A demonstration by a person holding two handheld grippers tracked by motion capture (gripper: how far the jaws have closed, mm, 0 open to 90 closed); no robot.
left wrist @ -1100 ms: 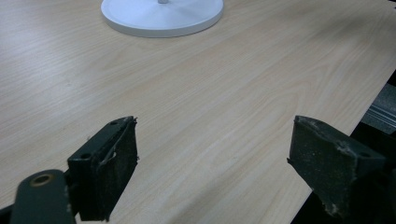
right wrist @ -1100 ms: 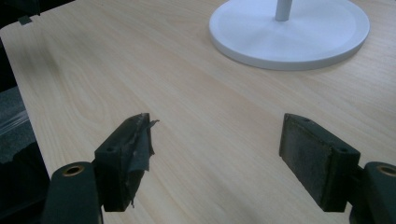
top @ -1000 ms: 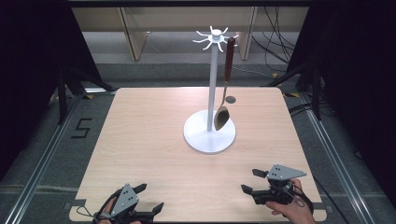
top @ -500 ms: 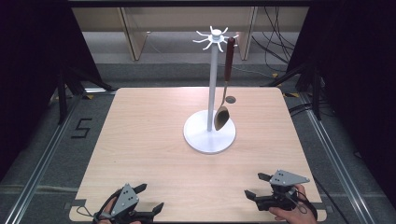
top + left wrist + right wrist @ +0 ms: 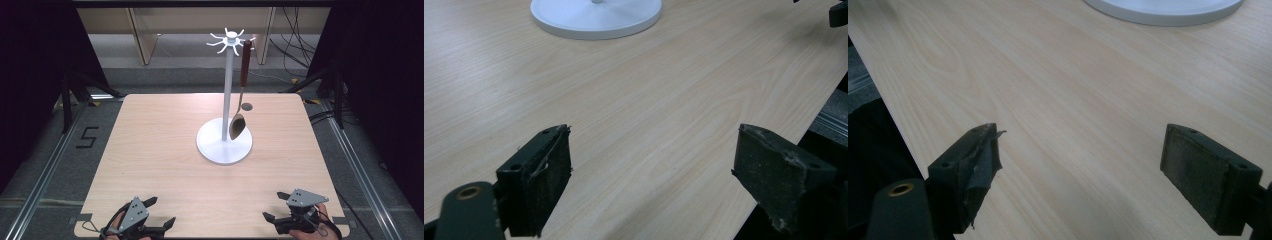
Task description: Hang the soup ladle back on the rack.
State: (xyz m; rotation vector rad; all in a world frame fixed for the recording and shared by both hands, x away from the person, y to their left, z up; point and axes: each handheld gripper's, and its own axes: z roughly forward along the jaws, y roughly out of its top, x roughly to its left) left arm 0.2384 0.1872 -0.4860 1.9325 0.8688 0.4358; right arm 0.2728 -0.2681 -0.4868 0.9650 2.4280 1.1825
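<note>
A pale wooden table (image 5: 150, 150) lies before me; the spoon (image 5: 239, 120) hangs on the white stand (image 5: 226, 135) at twelve o'clock. My left gripper (image 5: 155, 222) and right gripper (image 5: 277, 225) rest at six, jaws apart, empty. A careless reach could tip the stand.

A lab-style recording booth

A bare wooden table (image 5: 165, 165) is enclosed by black curtains (image 5: 35, 75), with metal floor rails (image 5: 45, 175), a taped numeral "5" (image 5: 87, 137) and loose cables (image 5: 295, 45) seen on the grey floor.
</note>
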